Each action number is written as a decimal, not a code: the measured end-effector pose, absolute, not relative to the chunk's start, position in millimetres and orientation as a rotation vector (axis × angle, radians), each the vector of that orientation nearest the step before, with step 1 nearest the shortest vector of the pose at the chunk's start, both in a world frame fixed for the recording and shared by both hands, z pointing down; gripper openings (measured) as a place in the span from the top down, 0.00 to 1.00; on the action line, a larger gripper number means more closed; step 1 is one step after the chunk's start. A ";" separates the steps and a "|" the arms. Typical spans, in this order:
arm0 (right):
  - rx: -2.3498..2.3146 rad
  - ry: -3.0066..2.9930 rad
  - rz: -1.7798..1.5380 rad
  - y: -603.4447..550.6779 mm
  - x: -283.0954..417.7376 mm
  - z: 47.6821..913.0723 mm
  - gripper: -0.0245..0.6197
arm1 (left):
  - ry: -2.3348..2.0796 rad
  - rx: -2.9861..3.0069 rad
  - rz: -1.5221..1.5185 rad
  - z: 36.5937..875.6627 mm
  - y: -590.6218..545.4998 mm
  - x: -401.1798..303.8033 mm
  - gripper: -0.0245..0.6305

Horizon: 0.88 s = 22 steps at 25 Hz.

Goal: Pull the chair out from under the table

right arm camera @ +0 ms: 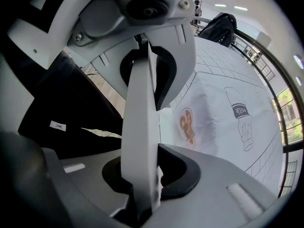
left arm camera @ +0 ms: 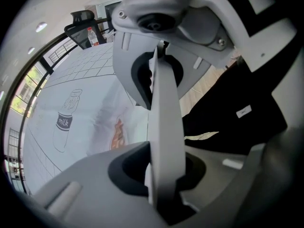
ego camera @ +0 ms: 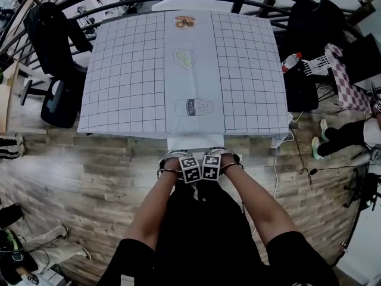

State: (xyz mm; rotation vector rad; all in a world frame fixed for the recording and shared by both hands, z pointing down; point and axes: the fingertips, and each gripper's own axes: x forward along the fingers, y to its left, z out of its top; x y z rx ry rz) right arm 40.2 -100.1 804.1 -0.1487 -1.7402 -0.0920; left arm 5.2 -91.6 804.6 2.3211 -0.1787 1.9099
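Note:
A white chair (ego camera: 195, 143) is tucked under the near edge of the table (ego camera: 119, 70), which is covered by a grid-printed cloth. Only the chair's top shows below the cloth's hem. My left gripper (ego camera: 189, 162) and right gripper (ego camera: 211, 161) sit side by side over it, pointing down. In the left gripper view the white backrest edge (left arm camera: 165, 103) runs between the jaws of the left gripper (left arm camera: 164, 122), which are shut on it. The right gripper (right arm camera: 141, 127) clamps the same backrest edge (right arm camera: 140, 108). The seat and legs are hidden.
A black office chair (ego camera: 56, 46) stands at the table's left and a dark chair with a jacket (ego camera: 315, 28) at its right. A water bottle (ego camera: 290, 60), a seated person's legs (ego camera: 342, 136) and floor cables (ego camera: 297, 159) lie to the right. Wooden floor lies behind me.

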 end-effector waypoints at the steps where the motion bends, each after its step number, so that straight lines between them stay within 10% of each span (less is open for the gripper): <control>1: -0.149 -1.739 -0.090 -95.8 40.1 804.2 0.85 | -0.180 2.321 1.909 804.6 -87.4 5.0 0.84; 22: -0.113 -1.736 -0.006 -11.0 38.8 801.5 0.84 | -0.099 2.334 1.900 802.0 -4.9 2.3 0.83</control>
